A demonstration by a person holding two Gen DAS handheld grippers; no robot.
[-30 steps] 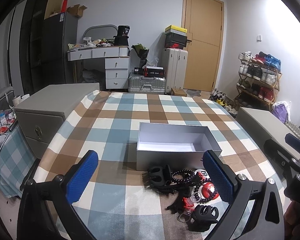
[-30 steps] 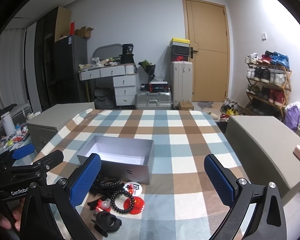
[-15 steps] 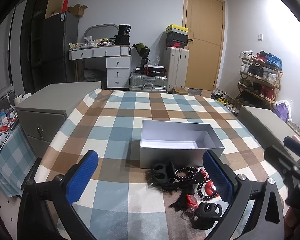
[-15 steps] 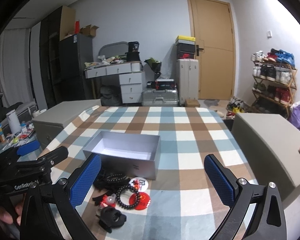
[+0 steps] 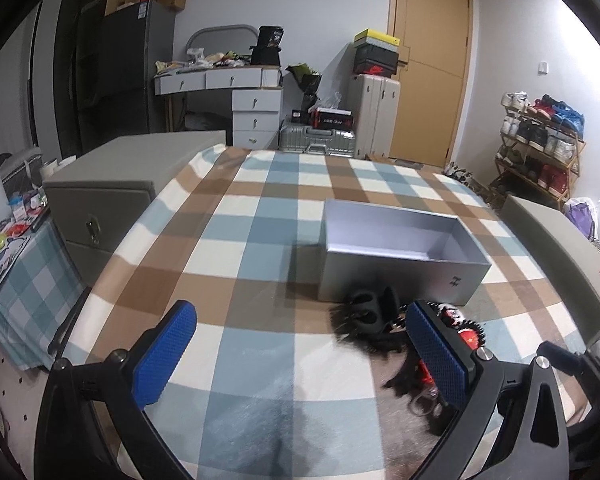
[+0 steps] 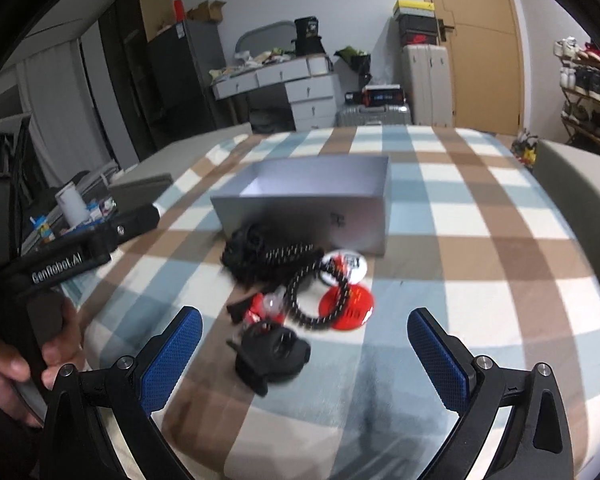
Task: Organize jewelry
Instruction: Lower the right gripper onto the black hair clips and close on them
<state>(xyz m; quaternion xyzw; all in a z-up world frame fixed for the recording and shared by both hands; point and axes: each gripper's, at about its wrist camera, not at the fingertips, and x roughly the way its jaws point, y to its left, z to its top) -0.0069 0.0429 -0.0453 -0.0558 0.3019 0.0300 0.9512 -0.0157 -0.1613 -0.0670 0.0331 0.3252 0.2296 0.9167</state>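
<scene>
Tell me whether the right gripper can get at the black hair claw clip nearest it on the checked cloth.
Probably yes: the right gripper is open, and the black hair claw clip lies uncovered just ahead between its fingers, nothing in between.

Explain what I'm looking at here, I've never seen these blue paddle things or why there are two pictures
The blue paddles are the fingers of two hand-held grippers: a person carries one in each hand, and no robot arm is involved. Each carries a wide-angle camera looking along its fingers, so one picture comes from the left hand-held gripper and the other from the right hand-held gripper. The right view also shows the person's hand holding the left tool. Both are open and hold nothing. On the checked tablecloth stands an open grey box, apparently empty. In front of it lies a pile of jewelry: black bead strings, black clips, and red and white round pieces.
</scene>
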